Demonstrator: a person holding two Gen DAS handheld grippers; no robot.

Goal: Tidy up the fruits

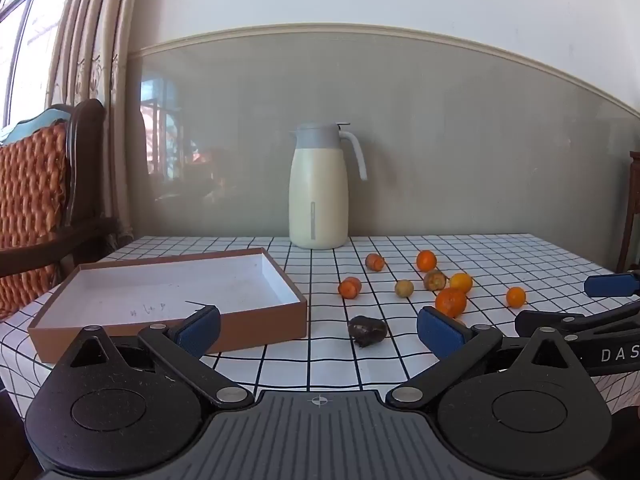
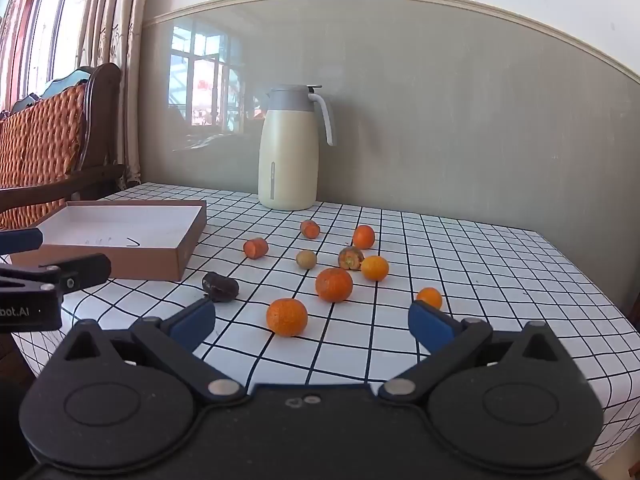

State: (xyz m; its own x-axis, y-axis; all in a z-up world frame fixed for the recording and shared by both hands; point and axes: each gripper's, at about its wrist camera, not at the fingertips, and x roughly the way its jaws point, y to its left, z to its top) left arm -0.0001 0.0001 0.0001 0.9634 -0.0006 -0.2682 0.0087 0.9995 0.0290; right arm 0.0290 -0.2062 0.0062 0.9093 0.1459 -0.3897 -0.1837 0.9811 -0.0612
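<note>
Several fruits lie loose on the checked tablecloth: mandarins (image 2: 334, 285) (image 2: 375, 268) (image 2: 363, 237), two orange stubs (image 2: 256, 248), a tan fruit (image 2: 306, 259), a brownish one (image 2: 351, 258) and a dark shrivelled one (image 1: 367, 331). The brown box (image 1: 260, 332), white inside, stands to the left with nothing in it. My left gripper (image 1: 318, 330) is open, low over the table in front of the box corner and the dark fruit. My right gripper (image 2: 314, 323) is open too. The nearest mandarin (image 2: 287, 317) lies just ahead between its fingers, touching neither pad.
A cream thermos jug (image 1: 318, 188) stands at the back by the wall. A wooden chair with an orange cushion (image 1: 36, 200) is beside the table's left end. The table's right edge (image 2: 608, 320) drops off past the fruits. Each gripper shows at the other view's edge.
</note>
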